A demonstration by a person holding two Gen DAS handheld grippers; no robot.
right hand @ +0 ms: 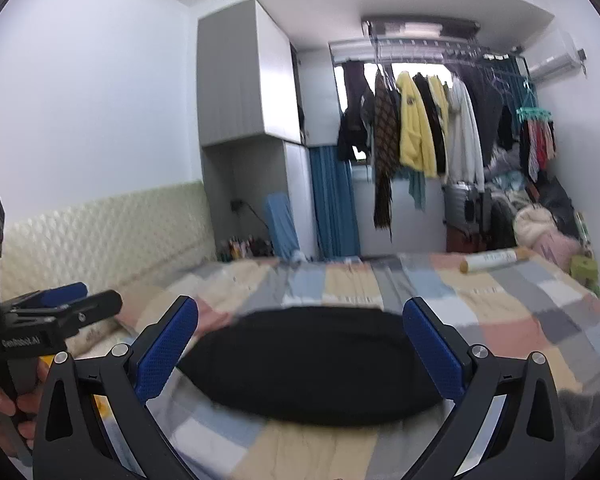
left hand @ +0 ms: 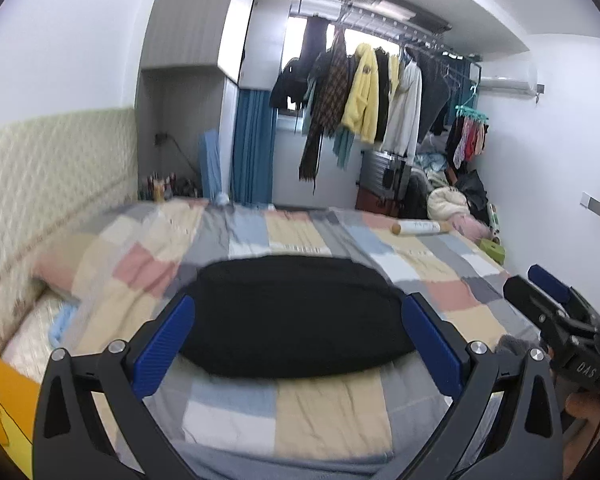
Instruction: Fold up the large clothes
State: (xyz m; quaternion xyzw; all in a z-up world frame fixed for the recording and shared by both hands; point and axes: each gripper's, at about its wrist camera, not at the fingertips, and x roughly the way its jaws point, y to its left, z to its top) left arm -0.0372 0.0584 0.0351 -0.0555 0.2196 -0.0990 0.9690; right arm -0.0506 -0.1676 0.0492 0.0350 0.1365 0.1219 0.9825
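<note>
Left tongs (left hand: 296,344) spread wide, blue pads (left hand: 165,344) well apart, gripping nothing. Right tongs (right hand: 300,348) likewise released and empty. Both held above the bed (left hand: 320,412), aimed level across it rather than down, probably backed off to look over the work.

Just ahead of the pads, flat on the checked bedcover, lies a black garment (left hand: 296,316), seen again from the right wrist (right hand: 312,364). Already gathered into a compact dark bundle with rounded edges and no loose sleeve or hem showing; most likely folded, or close to it. Apart from both tongs, touched by neither.

Off to the right in the left view, the other tool's nose, side-on. Further up the bed, a rolled white paper tube (left hand: 418,227), well clear of the garment. Beyond, a rail of hanging coats (left hand: 364,96) by the window, perhaps the next supply. Blurred edges suggest motion.
</note>
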